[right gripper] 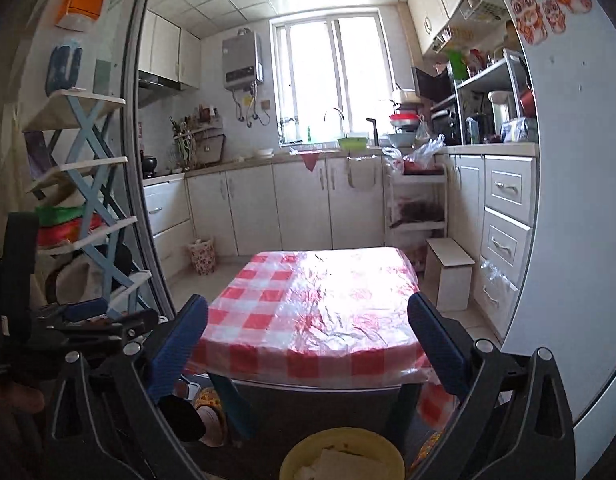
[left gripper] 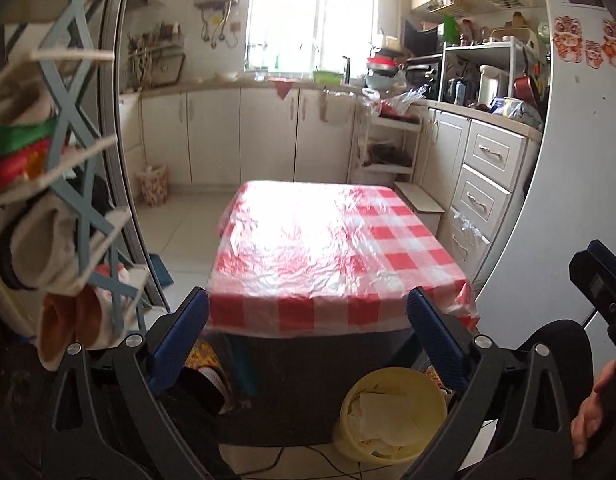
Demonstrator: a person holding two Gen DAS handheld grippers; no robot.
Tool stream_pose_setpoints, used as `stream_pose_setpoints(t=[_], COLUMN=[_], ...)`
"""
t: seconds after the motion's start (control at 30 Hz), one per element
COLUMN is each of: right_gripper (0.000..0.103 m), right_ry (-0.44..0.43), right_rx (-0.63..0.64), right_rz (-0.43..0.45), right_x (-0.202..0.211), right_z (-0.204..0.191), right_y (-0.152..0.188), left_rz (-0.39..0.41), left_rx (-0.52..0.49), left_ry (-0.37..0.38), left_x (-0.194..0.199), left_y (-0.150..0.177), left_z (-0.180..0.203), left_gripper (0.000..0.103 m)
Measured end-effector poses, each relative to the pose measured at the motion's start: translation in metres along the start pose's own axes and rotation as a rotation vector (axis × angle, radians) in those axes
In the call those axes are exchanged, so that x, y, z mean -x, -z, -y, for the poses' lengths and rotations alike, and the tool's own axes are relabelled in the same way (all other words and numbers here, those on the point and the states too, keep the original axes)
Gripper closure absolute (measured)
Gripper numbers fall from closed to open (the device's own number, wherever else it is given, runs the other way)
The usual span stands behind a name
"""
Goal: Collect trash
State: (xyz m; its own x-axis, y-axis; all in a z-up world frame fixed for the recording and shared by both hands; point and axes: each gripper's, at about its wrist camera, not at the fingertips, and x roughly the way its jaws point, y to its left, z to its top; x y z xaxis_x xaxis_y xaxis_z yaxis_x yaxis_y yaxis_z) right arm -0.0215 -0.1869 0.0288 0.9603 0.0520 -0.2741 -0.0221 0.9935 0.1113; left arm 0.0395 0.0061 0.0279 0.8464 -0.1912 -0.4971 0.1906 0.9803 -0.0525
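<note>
Both tools empty: left tool [left gripper: 308,334] and right tool [right gripper: 308,340] spread wide, nothing between. Crumpled paper trash [left gripper: 382,412] already in yellow bin [left gripper: 392,416], lower centre of frame, below table [left gripper: 332,240]. Table top looks bare. Judgement: collecting seems finished; next, look around for leftover trash.

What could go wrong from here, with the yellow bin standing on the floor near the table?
1. The yellow bin already holds crumpled paper near its rim, so more trash may spill out.
2. A thin cable lies on the floor beside the bin and could snag a foot.
3. The plastic tablecloth hangs loosely over the table edge, so a hand-held gripper passing close might catch it.
</note>
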Motion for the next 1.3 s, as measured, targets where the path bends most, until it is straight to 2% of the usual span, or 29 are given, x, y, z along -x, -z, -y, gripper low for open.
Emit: stream_pose_setpoints(t=[0.27,1.07,1.23,1.3], right_gripper=[0.007,0.007,0.007,0.007], right_ry=[-0.016,-0.018,-0.025,-0.026], right_rx=[0.019,0.024,0.038,0.03], right_rz=[-0.016,-0.049,-0.07,-0.077], right_x=[0.012,0.015,0.012,0.011], right_z=[-0.015,-0.018,-0.021,-0.019], right_y=[0.006,0.01,0.016,0.017], left_rz=[0.014,0.029,0.097,0.096], left_rx=[-0.025,-0.049,-0.023,0.0], left_ry=[-0.023,-0.067,-0.071,-0.039], left_x=[0.023,0.032,0.041,0.042], left_y=[-0.003,0.003,0.005,0.005], left_z=[0.01,0.019,0.013,0.009], left_gripper=[0.008,0.008,0.008,0.008])
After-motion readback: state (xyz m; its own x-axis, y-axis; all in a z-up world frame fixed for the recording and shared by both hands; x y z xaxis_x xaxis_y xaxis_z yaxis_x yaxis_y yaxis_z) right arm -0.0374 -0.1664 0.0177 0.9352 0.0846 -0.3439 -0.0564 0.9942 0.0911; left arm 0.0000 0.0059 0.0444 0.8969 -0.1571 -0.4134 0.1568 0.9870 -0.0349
